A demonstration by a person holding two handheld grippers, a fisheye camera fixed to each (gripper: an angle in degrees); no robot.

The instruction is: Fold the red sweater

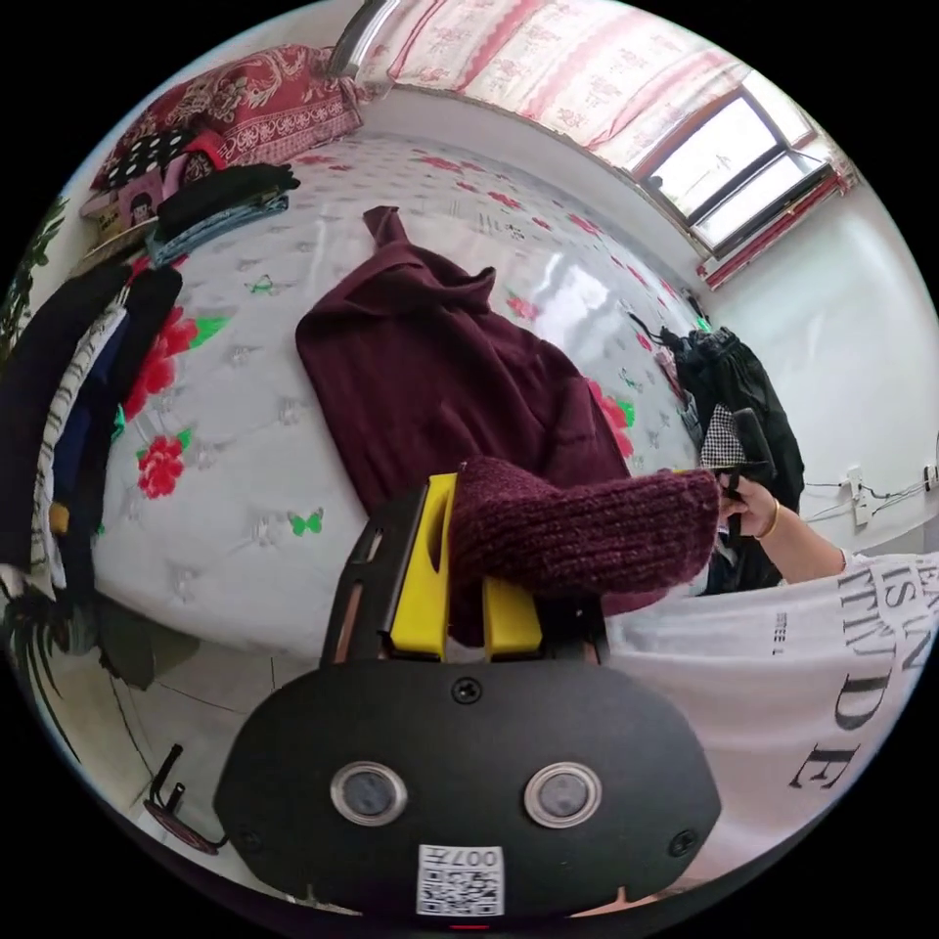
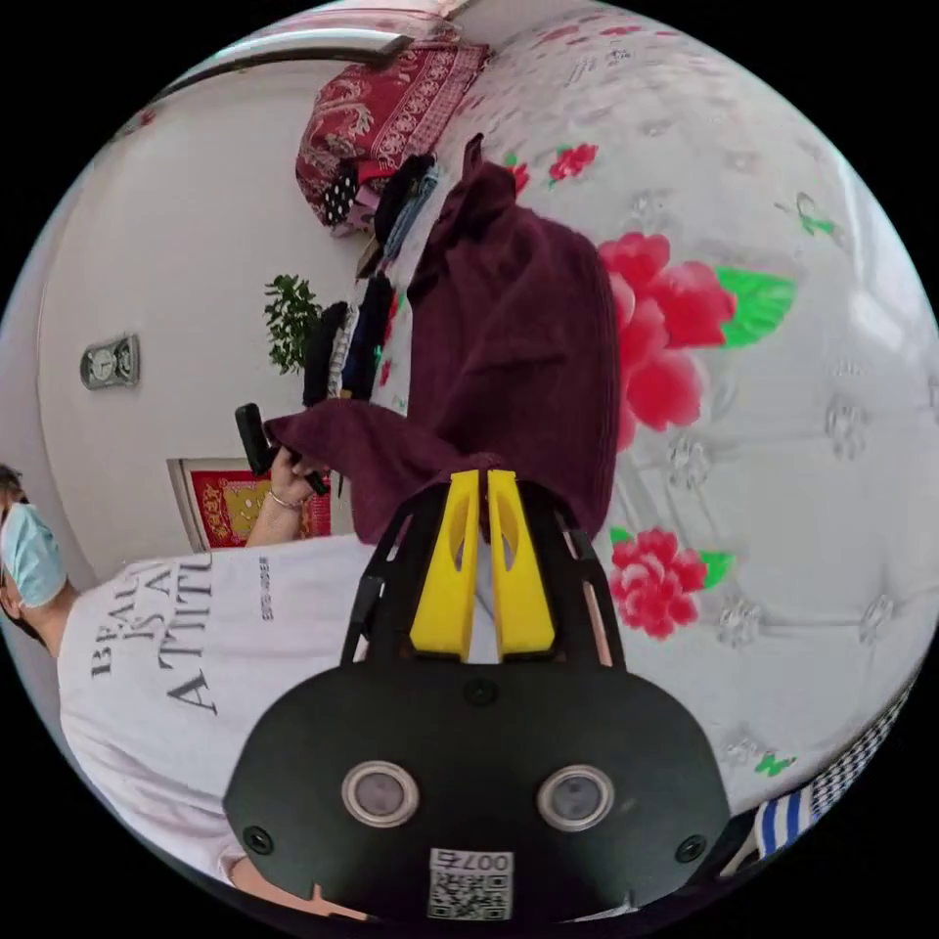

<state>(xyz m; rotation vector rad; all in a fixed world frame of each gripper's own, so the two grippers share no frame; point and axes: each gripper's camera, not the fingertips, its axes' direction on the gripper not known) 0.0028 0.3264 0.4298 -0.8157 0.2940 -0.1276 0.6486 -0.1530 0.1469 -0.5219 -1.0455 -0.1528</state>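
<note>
Yellow-jawed left gripper (image 1: 468, 577) clamps the ribbed hem of the dark red knitted sweater (image 1: 440, 381) | yellow-jawed right gripper (image 2: 481, 489), jaws nearly together, pinches the hem's other end | sweater lies on the white flower-printed bed (image 1: 245, 411), hem raised off the near edge

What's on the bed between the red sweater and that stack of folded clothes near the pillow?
In the left gripper view, nothing: bare flowered bedspread separates the red sweater from the folded stack.
</note>
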